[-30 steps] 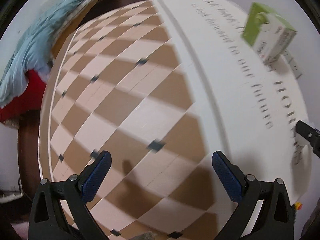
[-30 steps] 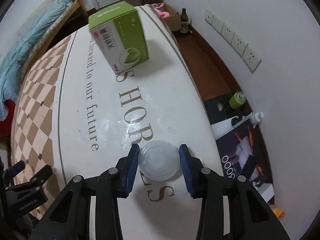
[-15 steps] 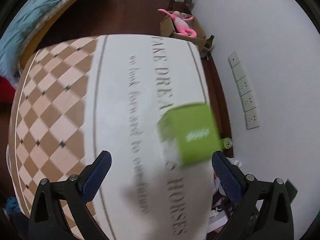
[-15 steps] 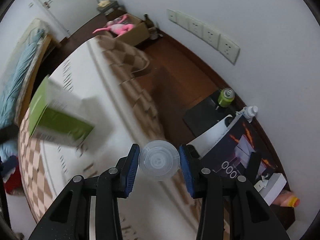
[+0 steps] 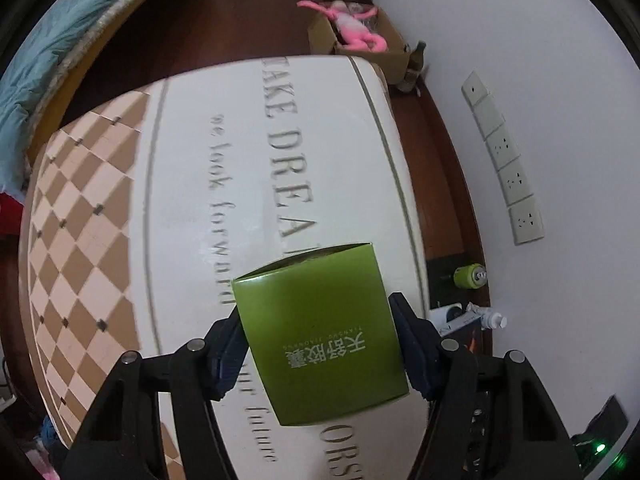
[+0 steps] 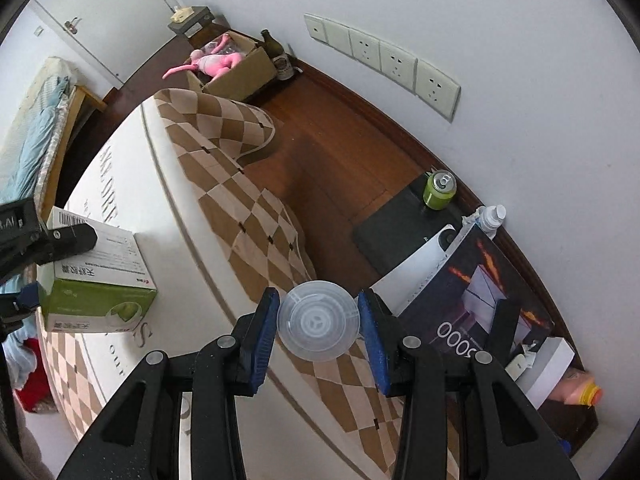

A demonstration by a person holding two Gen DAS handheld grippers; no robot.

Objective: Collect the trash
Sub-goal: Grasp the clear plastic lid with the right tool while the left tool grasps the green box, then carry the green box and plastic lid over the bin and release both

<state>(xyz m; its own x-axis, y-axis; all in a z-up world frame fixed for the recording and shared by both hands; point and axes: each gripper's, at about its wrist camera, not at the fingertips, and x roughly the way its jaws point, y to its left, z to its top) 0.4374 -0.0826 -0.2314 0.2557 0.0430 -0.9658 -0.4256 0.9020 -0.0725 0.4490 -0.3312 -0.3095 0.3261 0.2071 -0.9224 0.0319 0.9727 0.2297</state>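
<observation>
A green and white cardboard box (image 5: 320, 332) sits between the blue pads of my left gripper (image 5: 318, 344), which is shut on its sides over the white tablecloth (image 5: 224, 168). In the right wrist view the same box (image 6: 96, 280) shows at the left, resting on the cloth with the left gripper's finger over it. My right gripper (image 6: 318, 320) is shut on a clear round plastic cup (image 6: 318, 322), held above the table's edge.
The floor by the wall holds a cardboard box with a pink toy (image 6: 228, 64), a brown bottle (image 6: 276, 54), a green can (image 6: 439, 190), a white plastic bottle (image 6: 490, 216) and a dark printed carton (image 6: 476, 292). A bed with blue bedding (image 5: 60, 40) stands at the far left.
My left gripper swung from the checkered cloth to the green box and closed on it. My right gripper lifted the clear cup off the table and turned toward the wall side.
</observation>
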